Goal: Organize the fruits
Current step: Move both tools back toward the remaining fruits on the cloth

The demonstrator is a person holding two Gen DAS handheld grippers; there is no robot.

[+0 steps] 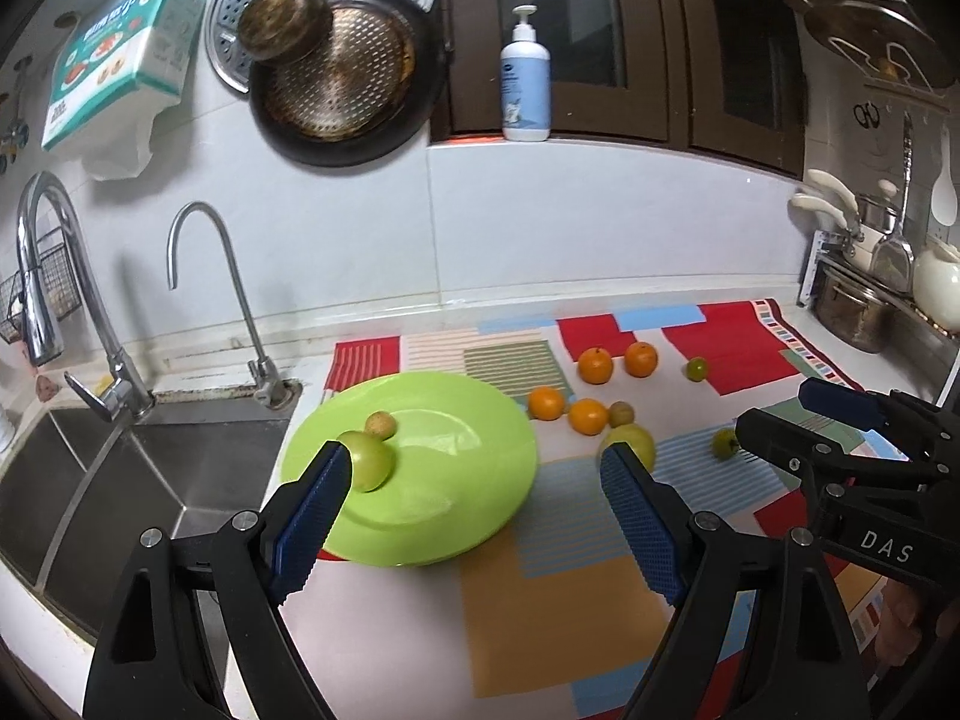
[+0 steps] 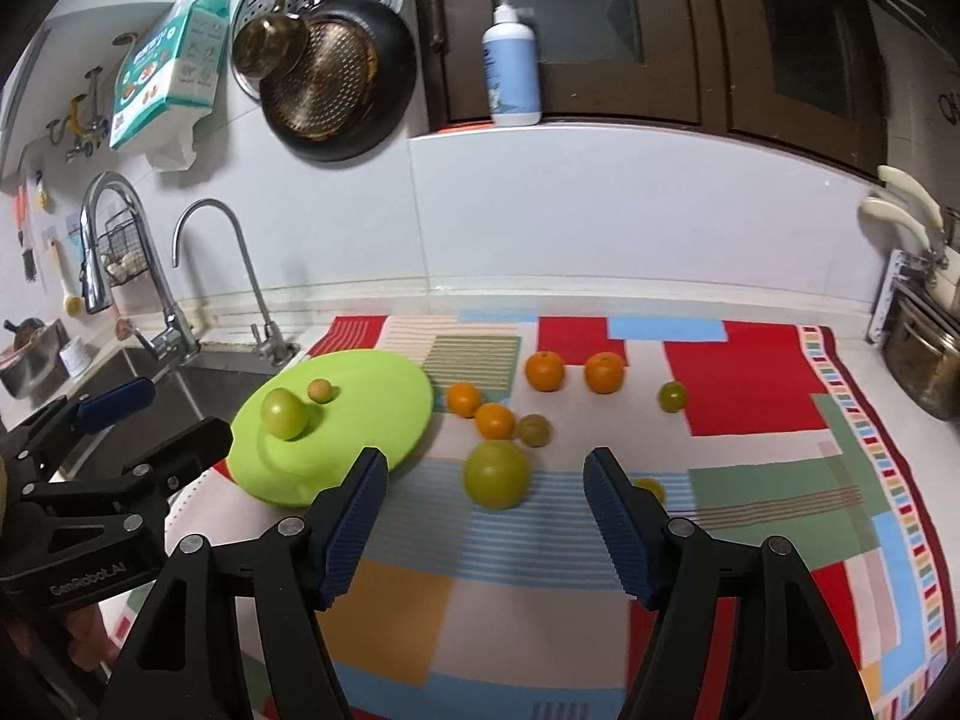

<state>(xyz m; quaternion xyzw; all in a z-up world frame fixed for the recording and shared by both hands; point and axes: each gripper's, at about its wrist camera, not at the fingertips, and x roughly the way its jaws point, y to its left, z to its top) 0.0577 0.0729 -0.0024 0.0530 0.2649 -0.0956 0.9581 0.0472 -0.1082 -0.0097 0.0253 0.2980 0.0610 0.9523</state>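
Note:
A lime green plate (image 1: 456, 480) (image 2: 372, 414) lies on the patterned mat beside the sink. On it sit a green apple (image 1: 371, 461) (image 2: 284, 413) and a small tan fruit (image 1: 380, 423) (image 2: 320, 390). Several oranges (image 1: 595, 365) (image 2: 545, 371), small green fruits (image 1: 696, 369) (image 2: 672, 396) and a large green apple (image 1: 630, 443) (image 2: 497, 474) lie loose on the mat. My left gripper (image 1: 474, 480) is open and empty above the plate's near edge. My right gripper (image 2: 480, 480) is open and empty, just short of the large green apple.
A steel sink (image 1: 90, 480) with two taps (image 1: 204, 276) lies left of the plate. Pans (image 1: 342, 84) hang on the wall, a pump bottle (image 1: 525, 78) stands on the ledge, and pots (image 1: 858, 306) stand at the right.

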